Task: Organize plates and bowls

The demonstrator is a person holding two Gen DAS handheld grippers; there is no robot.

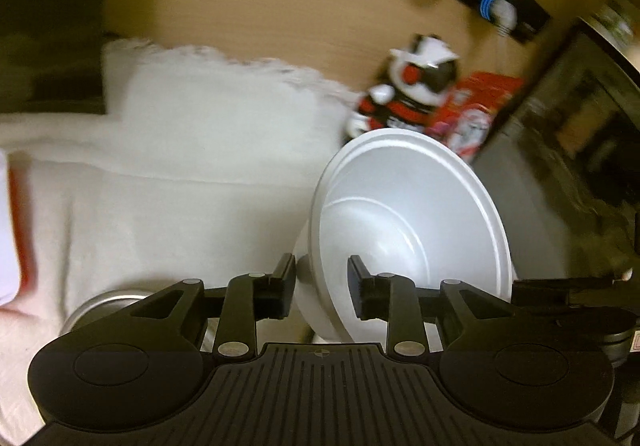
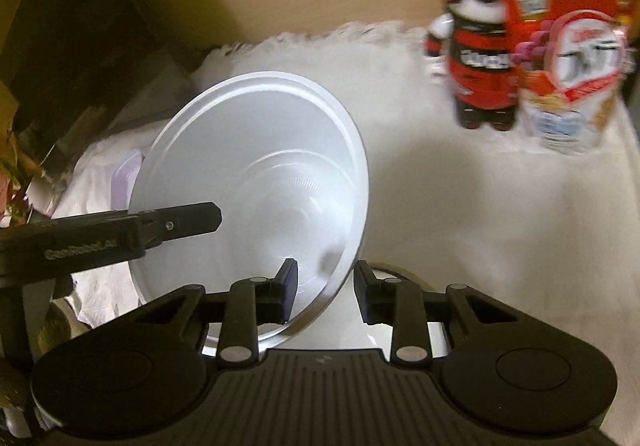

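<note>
Right gripper (image 2: 326, 286) first: its jaws are clenched on the rim of a white bowl (image 2: 260, 150), one finger inside the bowl and one outside. The bowl stands tipped up on edge, clear of the cloth, with its hollow facing this gripper.

Over on the bowl's far side from the right gripper, the left gripper (image 1: 322, 286) straddles the opposite rim. Its jaws are slack, with daylight showing beside the pads. One finger is inside the bowl and one is behind it.

Just under the right gripper, below the bowl's low edge, sits another white dish (image 2: 400, 326). How it sits I cannot make out.

Everything hangs over a fluffy white cloth (image 2: 460, 206) that spreads ahead of both grippers. Well ahead of the right gripper and off to its right, a black, white and red figurine (image 2: 476, 46) stands upright on that cloth. A red pouch (image 2: 572, 46) is touching it on the right. Both are blurred.
</note>
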